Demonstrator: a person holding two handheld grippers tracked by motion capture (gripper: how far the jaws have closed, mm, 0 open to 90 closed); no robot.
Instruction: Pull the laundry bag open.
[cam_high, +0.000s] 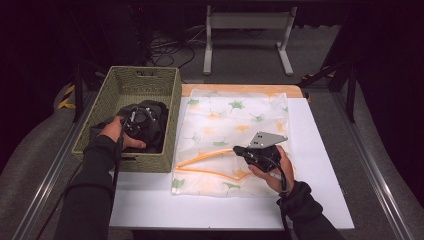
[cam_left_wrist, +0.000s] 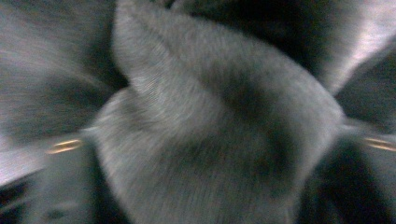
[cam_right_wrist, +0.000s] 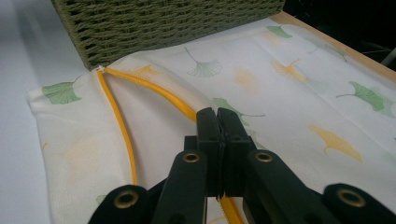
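Observation:
A dark garment (cam_high: 156, 114) lies bunched in the green woven basket (cam_high: 173, 117) at the left. My left gripper (cam_high: 138, 121) points down into it. In the left gripper view grey fabric (cam_left_wrist: 210, 140) bulges between the jaws, and blur hides whether the pads press on it. A white mesh bag (cam_high: 235, 112) printed with green and orange leaves lies flat on the table beside the basket. Its yellow zipper (cam_right_wrist: 140, 84) runs along the near edge. My right gripper (cam_right_wrist: 217, 115) is shut on that zipper, low over the bag (cam_right_wrist: 289, 74).
The basket's wall (cam_right_wrist: 154, 28) stands close behind the bag's zipper corner. The white tabletop (cam_high: 320, 165) stretches to the right of the bag and in front of it. A wooden edge (cam_high: 240, 89) shows at the far side, with a white metal frame (cam_high: 245, 30) on the floor beyond.

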